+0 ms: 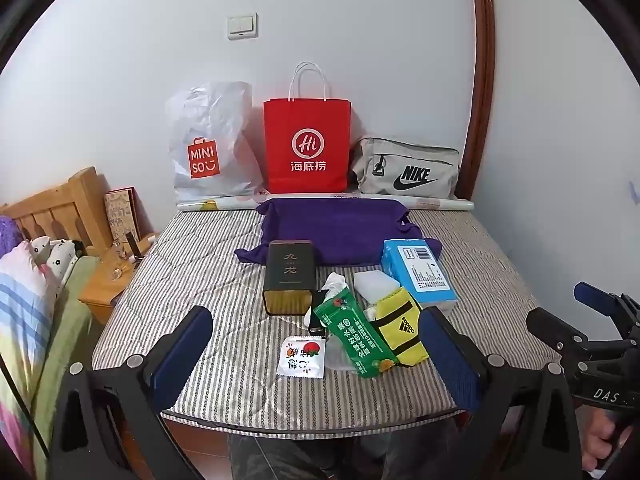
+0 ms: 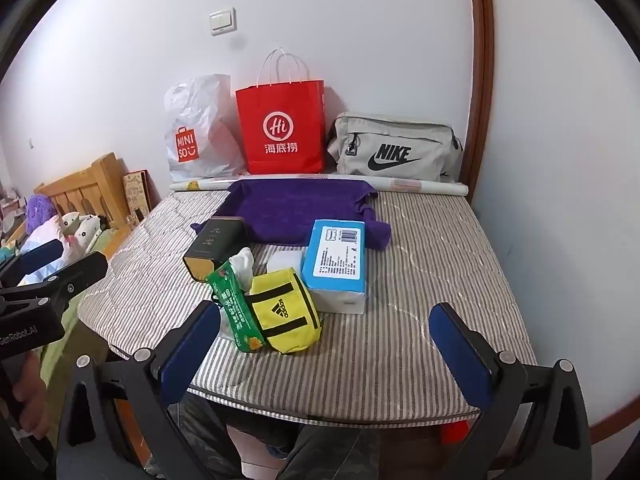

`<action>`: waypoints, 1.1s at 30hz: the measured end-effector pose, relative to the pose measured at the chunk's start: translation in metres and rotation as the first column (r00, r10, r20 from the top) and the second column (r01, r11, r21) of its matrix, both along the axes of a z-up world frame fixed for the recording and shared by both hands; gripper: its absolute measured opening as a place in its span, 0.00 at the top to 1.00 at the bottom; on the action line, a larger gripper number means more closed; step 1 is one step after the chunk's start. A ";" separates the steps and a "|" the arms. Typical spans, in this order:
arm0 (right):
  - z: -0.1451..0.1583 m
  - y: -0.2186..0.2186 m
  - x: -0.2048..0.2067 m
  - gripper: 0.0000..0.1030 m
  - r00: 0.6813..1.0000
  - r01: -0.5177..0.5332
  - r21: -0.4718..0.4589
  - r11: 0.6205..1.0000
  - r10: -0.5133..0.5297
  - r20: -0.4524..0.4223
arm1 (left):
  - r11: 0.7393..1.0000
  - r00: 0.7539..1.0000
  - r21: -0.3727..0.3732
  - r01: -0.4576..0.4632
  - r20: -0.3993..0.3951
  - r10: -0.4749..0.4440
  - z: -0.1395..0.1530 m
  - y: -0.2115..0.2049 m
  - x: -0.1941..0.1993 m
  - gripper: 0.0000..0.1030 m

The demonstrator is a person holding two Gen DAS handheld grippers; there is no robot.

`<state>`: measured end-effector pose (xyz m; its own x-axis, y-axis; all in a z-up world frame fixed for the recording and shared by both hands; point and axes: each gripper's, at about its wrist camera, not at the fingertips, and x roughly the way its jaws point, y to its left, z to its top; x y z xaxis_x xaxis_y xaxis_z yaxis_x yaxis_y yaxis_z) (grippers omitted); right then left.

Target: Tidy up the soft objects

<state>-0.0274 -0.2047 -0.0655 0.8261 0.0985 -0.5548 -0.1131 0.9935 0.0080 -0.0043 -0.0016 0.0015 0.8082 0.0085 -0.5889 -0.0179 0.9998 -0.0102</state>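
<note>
Left tongs (image 1: 318, 354) and right tongs (image 2: 326, 344) are both spread wide and empty, held level above the mattress's (image 2: 420, 248) near edge. Each points toward the yellow pouch (image 2: 286, 314).

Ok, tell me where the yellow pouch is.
The yellow pouch lies near the mattress's front edge, resting against the green tissue pack on its left, with the blue box just behind.

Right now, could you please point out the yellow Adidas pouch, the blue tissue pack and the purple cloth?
yellow Adidas pouch (image 2: 288, 312), right wrist view, on its logo face.
blue tissue pack (image 2: 336, 254), right wrist view, on its top label.
purple cloth (image 1: 336, 228), left wrist view, on its flat middle.
</note>
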 end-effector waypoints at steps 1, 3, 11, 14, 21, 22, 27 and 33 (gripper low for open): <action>0.000 0.000 0.000 0.00 1.000 -0.001 0.000 1.000 0.001 0.001 | 1.000 1.000 0.002 -0.001 0.001 0.001 0.000 0.000 0.000 0.00; 0.000 0.001 0.002 0.00 1.000 -0.001 -0.003 1.000 0.001 0.001 | 1.000 1.000 0.000 0.000 0.002 0.000 0.000 0.001 -0.001 0.00; 0.001 0.001 -0.002 0.00 1.000 -0.002 0.004 1.000 0.002 0.014 | 1.000 1.000 -0.007 0.000 0.005 0.000 0.004 0.003 -0.002 0.00; 0.002 0.001 -0.003 0.00 1.000 -0.005 0.005 1.000 0.004 0.018 | 1.000 1.000 -0.007 -0.001 0.005 0.001 0.004 0.004 -0.002 0.00; 0.002 0.002 -0.005 0.00 1.000 -0.008 0.008 1.000 0.008 0.022 | 1.000 1.000 -0.001 0.003 0.009 -0.003 0.008 0.001 -0.005 0.00; 0.002 0.002 -0.005 0.00 1.000 -0.008 0.008 1.000 0.008 0.022 | 1.000 1.000 0.000 0.002 0.009 -0.002 0.008 0.000 -0.005 0.00; 0.003 0.002 -0.006 0.00 1.000 -0.011 0.006 1.000 0.011 0.025 | 1.000 1.000 -0.001 0.003 0.013 -0.003 0.009 0.002 -0.006 0.00; 0.003 0.003 -0.007 0.00 1.000 -0.012 0.004 1.000 0.012 0.028 | 1.000 1.000 0.000 0.006 0.014 -0.006 0.009 0.001 -0.007 0.00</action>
<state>-0.0341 -0.2013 -0.0620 0.8401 0.1110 -0.5310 -0.1254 0.9921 0.0089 -0.0111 -0.0001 0.0109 0.8165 0.0040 -0.5773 -0.0122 0.9999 -0.0103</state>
